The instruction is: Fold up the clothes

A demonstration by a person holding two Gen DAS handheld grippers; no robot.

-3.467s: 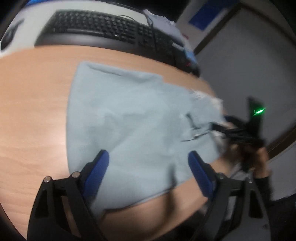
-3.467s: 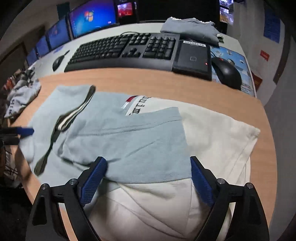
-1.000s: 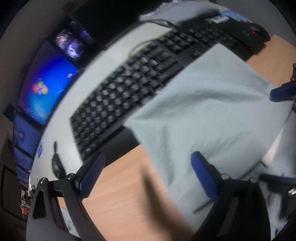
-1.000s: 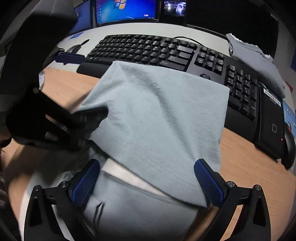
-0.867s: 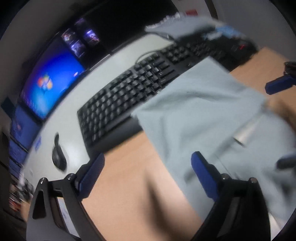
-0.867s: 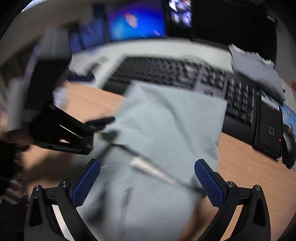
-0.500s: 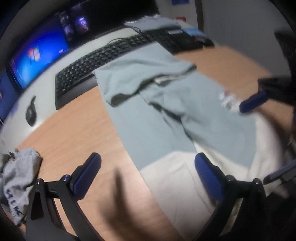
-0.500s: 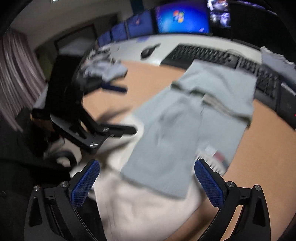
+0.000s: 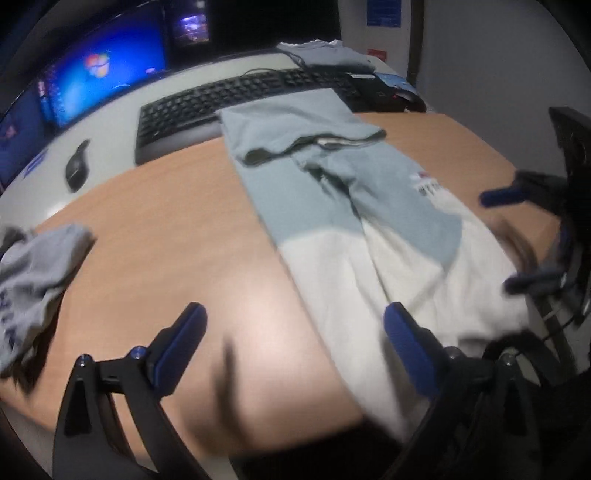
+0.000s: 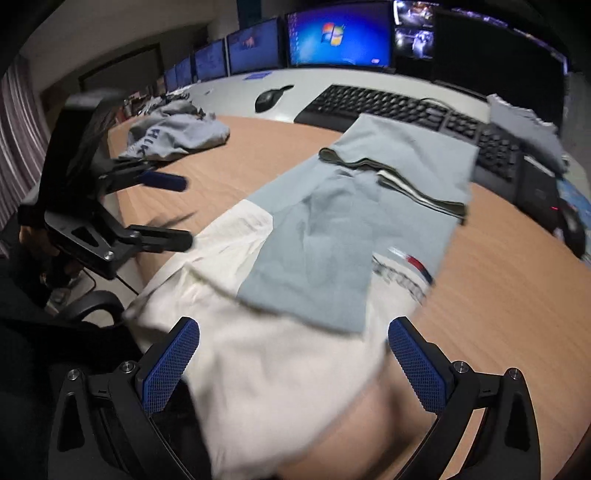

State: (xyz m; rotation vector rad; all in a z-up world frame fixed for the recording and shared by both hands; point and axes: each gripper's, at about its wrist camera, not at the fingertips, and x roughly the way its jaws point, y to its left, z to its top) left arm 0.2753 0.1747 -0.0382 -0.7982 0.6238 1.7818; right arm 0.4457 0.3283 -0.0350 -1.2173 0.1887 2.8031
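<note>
With the left gripper and right gripper both spread and empty, the limp, light blue-and-white T-shirt, lying in front of the keyboard, is judged best pinched at its white hem corners.

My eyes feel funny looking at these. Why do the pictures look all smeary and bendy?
Left wrist view: motion blur smears the shirt and right gripper; the fisheye lens bends the table. Right wrist view: the shirt's near white hem is smeared, while the blue pads look sharp; the dim room makes the monitor glow.
</note>
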